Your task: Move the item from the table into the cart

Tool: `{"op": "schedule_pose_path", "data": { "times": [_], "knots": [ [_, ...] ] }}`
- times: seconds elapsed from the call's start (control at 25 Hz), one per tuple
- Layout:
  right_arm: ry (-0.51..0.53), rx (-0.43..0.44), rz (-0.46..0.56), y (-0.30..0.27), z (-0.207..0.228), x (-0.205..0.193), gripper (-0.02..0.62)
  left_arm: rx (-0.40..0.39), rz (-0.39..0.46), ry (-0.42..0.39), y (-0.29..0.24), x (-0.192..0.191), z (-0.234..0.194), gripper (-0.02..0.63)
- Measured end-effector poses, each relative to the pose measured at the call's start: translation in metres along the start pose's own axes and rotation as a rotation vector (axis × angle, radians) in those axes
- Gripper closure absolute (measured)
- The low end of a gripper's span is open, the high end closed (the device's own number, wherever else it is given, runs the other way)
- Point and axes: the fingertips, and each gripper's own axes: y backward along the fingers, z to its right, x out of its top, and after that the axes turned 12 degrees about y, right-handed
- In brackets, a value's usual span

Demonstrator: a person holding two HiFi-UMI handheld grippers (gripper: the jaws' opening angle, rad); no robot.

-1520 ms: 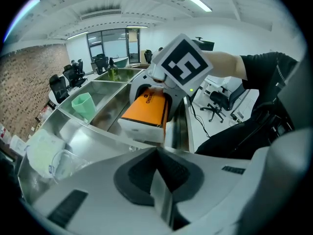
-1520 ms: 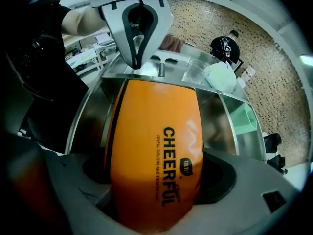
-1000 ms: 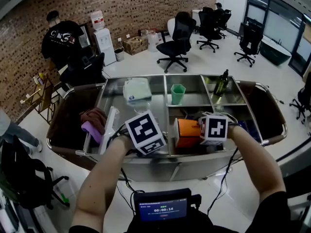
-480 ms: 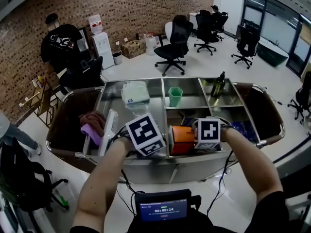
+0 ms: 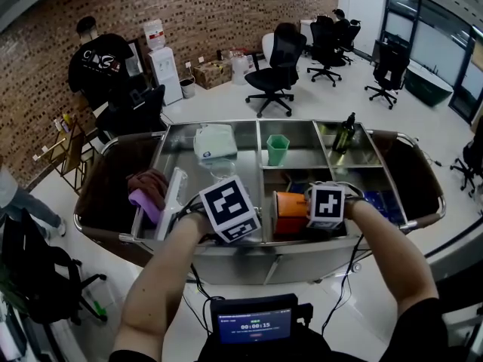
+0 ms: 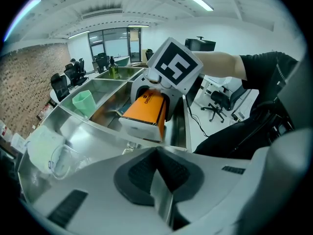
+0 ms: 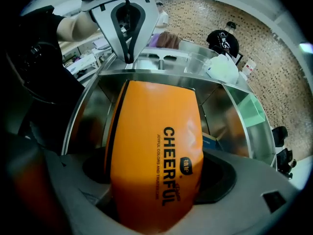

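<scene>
An orange box [image 5: 289, 213] printed with "CHEERFUL" [image 7: 155, 151] hangs in my right gripper [image 5: 326, 206], whose jaws stand wide and shut on its sides. It is just over the near middle compartment of the steel cart [image 5: 302, 241]. In the left gripper view the orange box [image 6: 144, 109] hangs below the right gripper's marker cube [image 6: 173, 65]. My left gripper [image 5: 226, 210] is at the cart's near edge, left of the box. Its pads [image 6: 159, 180] meet with nothing between them.
The cart holds a green cup [image 5: 277, 148], a dark bottle [image 5: 345, 132], a white packet [image 5: 214, 140], a clear cup [image 5: 219, 170], purple and brown cloths [image 5: 145, 194] and a blue item [image 5: 385, 202]. A timer screen [image 5: 253, 324] sits below me. A person [image 5: 98, 59] and office chairs [image 5: 275, 59] are behind.
My right gripper has sunk a little with the orange box in it. The left gripper has kept still.
</scene>
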Motion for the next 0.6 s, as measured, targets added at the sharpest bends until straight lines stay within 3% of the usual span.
{"op": "schedule_pose_path", "data": {
  "times": [0.36, 0.6],
  "knots": [
    [0.009, -0.010, 0.021, 0.002, 0.000, 0.002, 0.130, 0.001, -0.008, -0.004, -0.002, 0.003, -0.003, 0.601],
    [-0.039, -0.031, 0.032, 0.018, 0.003, -0.006, 0.121, 0.004, -0.009, -0.011, -0.003, 0.004, -0.005, 0.601]
  ]
}}
